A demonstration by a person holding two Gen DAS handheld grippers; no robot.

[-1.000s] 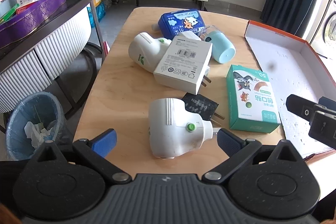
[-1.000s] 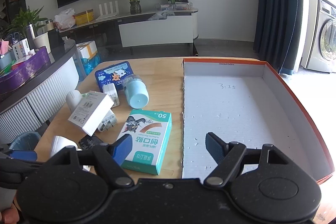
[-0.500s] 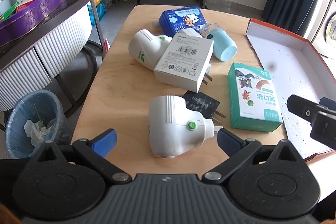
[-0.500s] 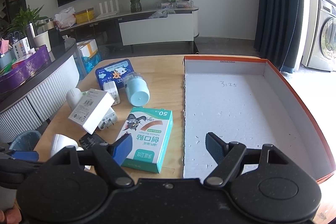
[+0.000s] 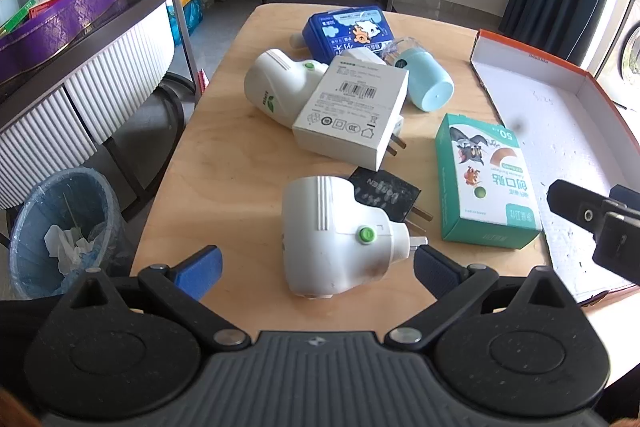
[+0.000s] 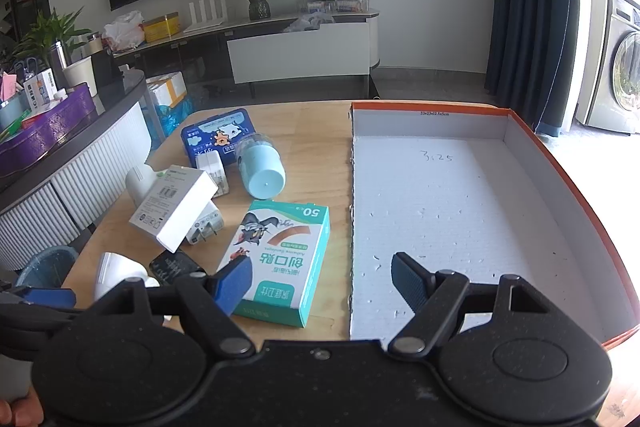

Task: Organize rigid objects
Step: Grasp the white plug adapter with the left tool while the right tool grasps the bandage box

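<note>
A white plug-in device with a green button lies on the wooden table between the fingers of my open left gripper, untouched by the pads. Behind it lie a black plug adapter, a white box, a second white device, a light blue cup, a blue tin and a green bandage box. My right gripper is open, hovering over the near edge of the bandage box and the shallow orange-rimmed box, which is lined with white foam and holds nothing.
A waste bin stands on the floor left of the table. A curved dark counter with a purple box flanks the left side. The right gripper's tip shows at the right of the left wrist view.
Both grippers have edged slightly forward over the table; the white device sits a little deeper between my left fingers. No object has moved.
</note>
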